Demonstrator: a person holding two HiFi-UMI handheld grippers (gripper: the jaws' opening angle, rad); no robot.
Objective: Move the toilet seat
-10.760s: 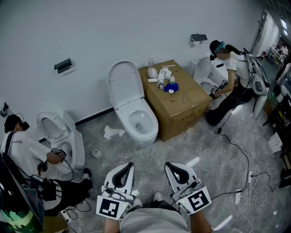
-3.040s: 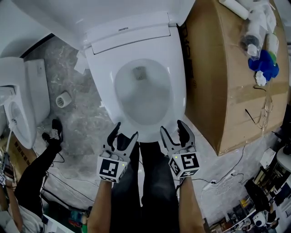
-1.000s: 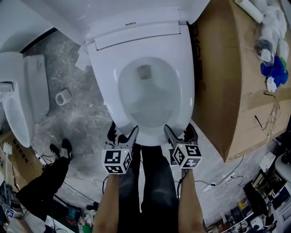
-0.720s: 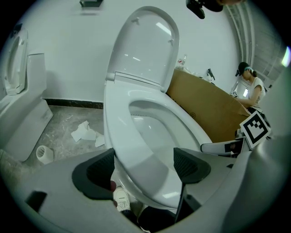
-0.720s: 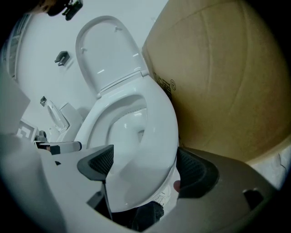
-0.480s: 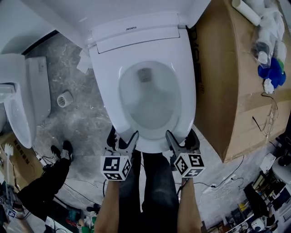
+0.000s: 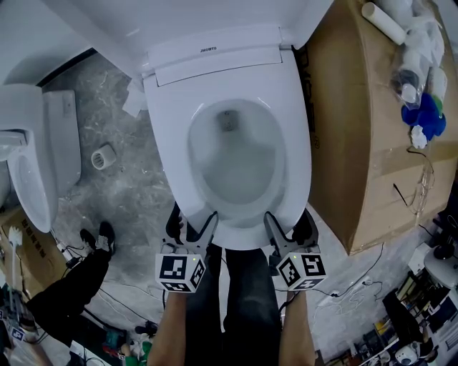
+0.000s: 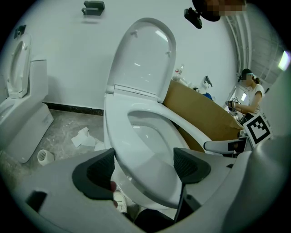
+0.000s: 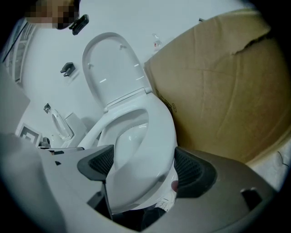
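Observation:
The white toilet seat (image 7: 169, 143) lies down on the bowl, and its lid (image 7: 179, 14) stands raised against the wall. My left gripper (image 7: 192, 219) is at the seat's front left rim and my right gripper (image 7: 288, 220) at the front right rim. In the left gripper view the seat (image 8: 120, 136) runs between the spread jaws of the open left gripper (image 8: 143, 168). In the right gripper view the seat's rim (image 9: 154, 145) fills most of the gap of the open right gripper (image 9: 143, 167). I cannot tell whether the pads touch it.
A large cardboard box (image 7: 365, 150) stands tight against the toilet's right side, with bottles and rolls (image 7: 415, 78) on top. A second toilet (image 7: 36, 164) is on the left. A paper roll (image 7: 104, 156) and tissue (image 7: 134, 100) lie on the floor. Another person's legs (image 7: 64, 286) are at lower left.
I have come from across the room to stand over the toilet. Over the last second both grippers stayed astride the seat's front rim, barely shifting.

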